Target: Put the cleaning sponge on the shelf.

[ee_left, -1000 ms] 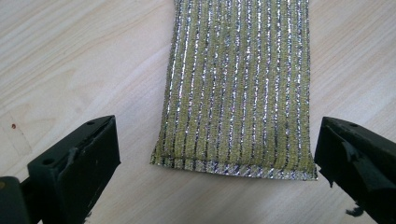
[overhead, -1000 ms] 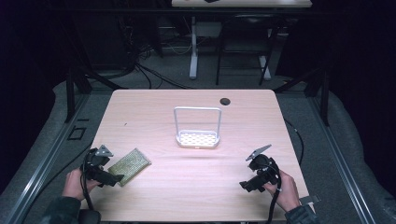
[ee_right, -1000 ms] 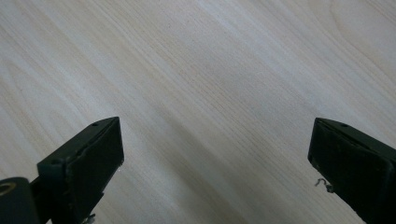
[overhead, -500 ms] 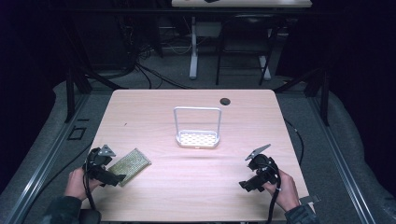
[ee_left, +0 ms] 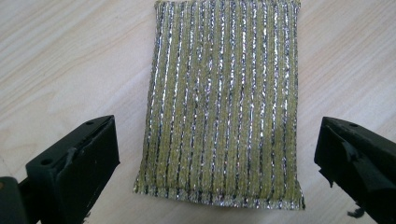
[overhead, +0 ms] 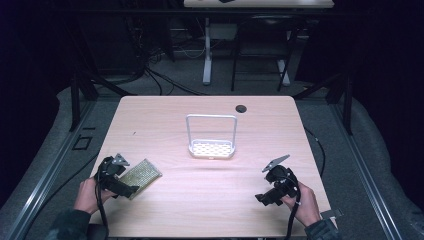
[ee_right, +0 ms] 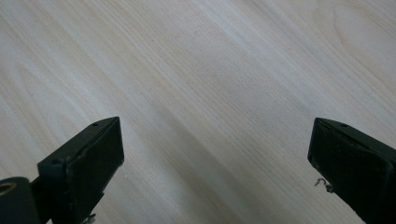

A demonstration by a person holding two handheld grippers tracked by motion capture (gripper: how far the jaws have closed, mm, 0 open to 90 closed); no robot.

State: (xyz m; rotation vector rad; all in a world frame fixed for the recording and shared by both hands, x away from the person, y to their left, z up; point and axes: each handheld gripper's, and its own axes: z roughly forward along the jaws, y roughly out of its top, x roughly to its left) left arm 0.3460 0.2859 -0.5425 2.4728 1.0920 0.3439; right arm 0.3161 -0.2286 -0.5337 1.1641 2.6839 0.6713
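Left tongs [ee_left: 215, 186] jaws wide apart, straddling the near end of the gold scrub pad [ee_left: 224, 102], seemingly not touching it; pad lies flat on the bench [overhead: 210, 200], front-left. Right tongs [ee_right: 215, 186] jaws apart over bare wood, front-right; white rack [overhead: 211, 137] mid-bench

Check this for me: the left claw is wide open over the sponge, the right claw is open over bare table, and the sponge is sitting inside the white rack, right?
Not quite. The sponge is not inside the white rack; the high view shows it lying flat on the table near the left claw, well apart from the rack. The rest holds: the left claw is wide open over the sponge, and the right claw is open over bare table.
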